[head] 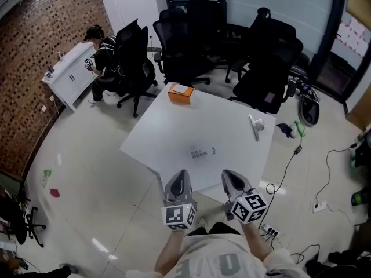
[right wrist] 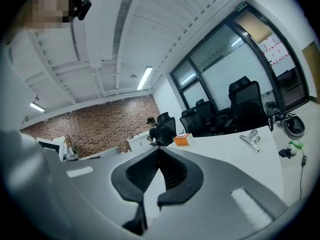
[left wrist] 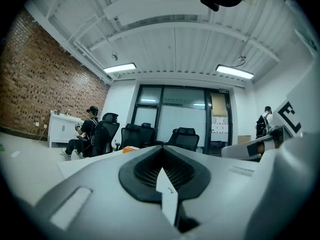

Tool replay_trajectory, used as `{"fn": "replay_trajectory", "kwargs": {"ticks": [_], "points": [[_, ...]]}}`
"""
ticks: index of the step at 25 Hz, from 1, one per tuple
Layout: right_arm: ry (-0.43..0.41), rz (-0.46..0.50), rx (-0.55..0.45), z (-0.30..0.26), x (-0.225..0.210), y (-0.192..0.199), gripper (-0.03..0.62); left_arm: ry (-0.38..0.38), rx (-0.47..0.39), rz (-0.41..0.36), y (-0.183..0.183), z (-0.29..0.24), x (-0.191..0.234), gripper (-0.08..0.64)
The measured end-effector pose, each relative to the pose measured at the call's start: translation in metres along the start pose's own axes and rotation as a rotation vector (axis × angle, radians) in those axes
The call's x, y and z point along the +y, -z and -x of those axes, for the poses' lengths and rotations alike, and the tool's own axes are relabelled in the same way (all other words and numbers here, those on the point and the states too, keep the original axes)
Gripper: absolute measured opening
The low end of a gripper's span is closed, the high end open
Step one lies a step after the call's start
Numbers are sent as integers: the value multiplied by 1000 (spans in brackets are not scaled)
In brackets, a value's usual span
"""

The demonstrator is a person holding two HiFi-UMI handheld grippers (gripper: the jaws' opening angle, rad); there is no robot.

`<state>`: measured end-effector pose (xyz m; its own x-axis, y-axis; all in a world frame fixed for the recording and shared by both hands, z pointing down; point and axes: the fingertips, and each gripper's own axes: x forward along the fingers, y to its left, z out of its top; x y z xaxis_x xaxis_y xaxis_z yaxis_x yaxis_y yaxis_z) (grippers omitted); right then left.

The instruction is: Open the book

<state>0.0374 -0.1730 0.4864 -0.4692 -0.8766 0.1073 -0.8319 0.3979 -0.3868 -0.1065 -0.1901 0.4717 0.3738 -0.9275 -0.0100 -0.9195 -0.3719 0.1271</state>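
Observation:
An orange book point(head: 180, 92) lies flat and closed at the far edge of the white table point(head: 174, 132). It also shows small and far off in the left gripper view as the orange book point(left wrist: 130, 148), and in the right gripper view as the orange book point(right wrist: 182, 139). My left gripper point(head: 178, 181) and right gripper point(head: 233, 181) hang side by side over the table's near edge, pointing level towards the book and well short of it. Both have their jaws together with nothing between them, seen close up as the left gripper point(left wrist: 167, 204) and the right gripper point(right wrist: 147, 204).
A metal binder clip point(head: 255, 124) lies at the table's right side and a small printed label point(head: 200, 153) near its middle. Black office chairs point(head: 185, 45) crowd the far side. A person point(head: 104, 54) sits at a white cabinet at far left. Cables point(head: 293, 155) trail on the floor at right.

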Motion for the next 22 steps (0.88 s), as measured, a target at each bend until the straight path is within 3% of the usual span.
{"fn": "replay_trajectory", "kwargs": {"ticks": [4,15,18,22], "points": [[8,12,48,-18,-17,5,3,-20,17,-39,5,-23,7,15],[-62,-26,131,-52,-33,21,5,-74,31,-32,16,-57,17,15],[-2,-11,136,-54,-55,27,1,-90,59,-23,31,-60,20,15],[61,-26,214,-61,-92,62,14,-97,86,-15,47,-60,22,15]]}}
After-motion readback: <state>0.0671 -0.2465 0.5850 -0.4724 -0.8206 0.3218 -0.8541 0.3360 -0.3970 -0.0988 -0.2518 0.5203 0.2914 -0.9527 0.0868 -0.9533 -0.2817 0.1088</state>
